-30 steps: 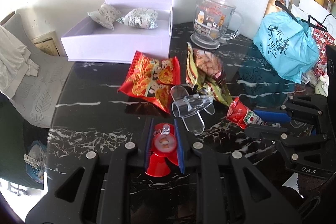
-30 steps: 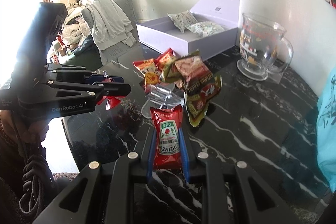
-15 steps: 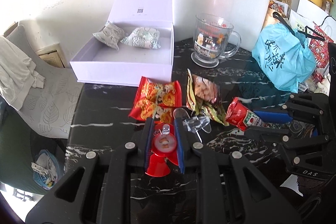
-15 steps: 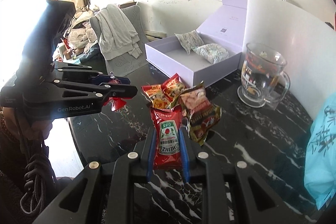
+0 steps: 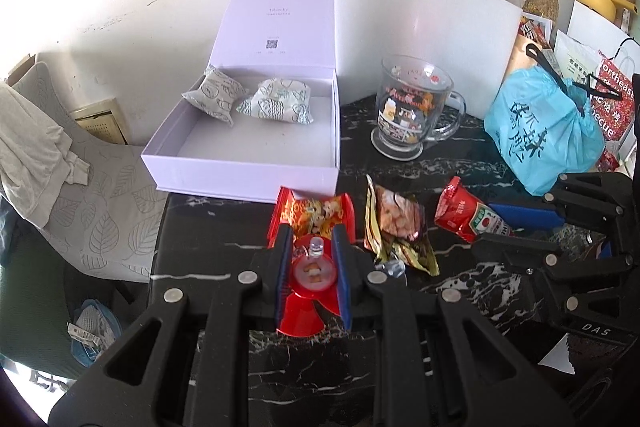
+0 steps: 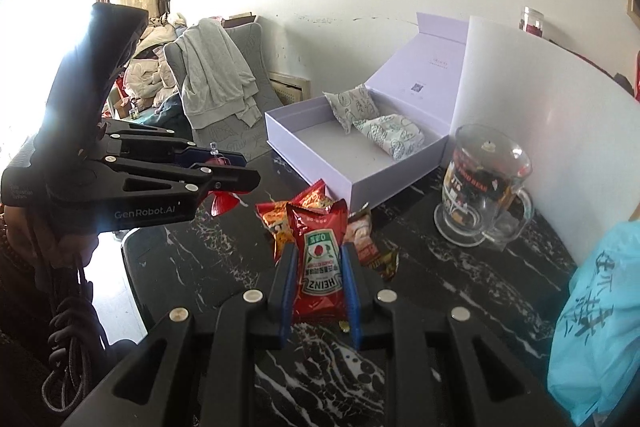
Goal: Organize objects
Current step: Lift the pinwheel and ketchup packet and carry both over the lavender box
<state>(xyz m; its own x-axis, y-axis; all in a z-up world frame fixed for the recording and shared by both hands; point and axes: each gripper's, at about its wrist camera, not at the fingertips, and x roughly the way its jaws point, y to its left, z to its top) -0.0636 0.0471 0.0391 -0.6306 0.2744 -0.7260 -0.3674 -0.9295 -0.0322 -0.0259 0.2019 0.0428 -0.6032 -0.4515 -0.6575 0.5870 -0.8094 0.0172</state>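
Left gripper [image 5: 314, 269]: I have it clamped on a red plastic cup [image 5: 308, 291].
Right gripper [image 6: 318, 277]: I grip the ketchup packet [image 6: 320, 263], above the table [image 6: 460, 291].
Box [image 5: 240, 175]: open at the table's far edge.

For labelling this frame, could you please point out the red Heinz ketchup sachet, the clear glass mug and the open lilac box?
Red Heinz ketchup sachet [image 6: 320, 269]: right wrist view, printed label.
Clear glass mug [image 5: 412, 107]: left wrist view, decorated side wall.
Open lilac box [image 5: 240, 177]: left wrist view, front wall.

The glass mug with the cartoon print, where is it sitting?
The glass mug stands upright on the dark marble table, right of the open lavender box and in front of the white board.
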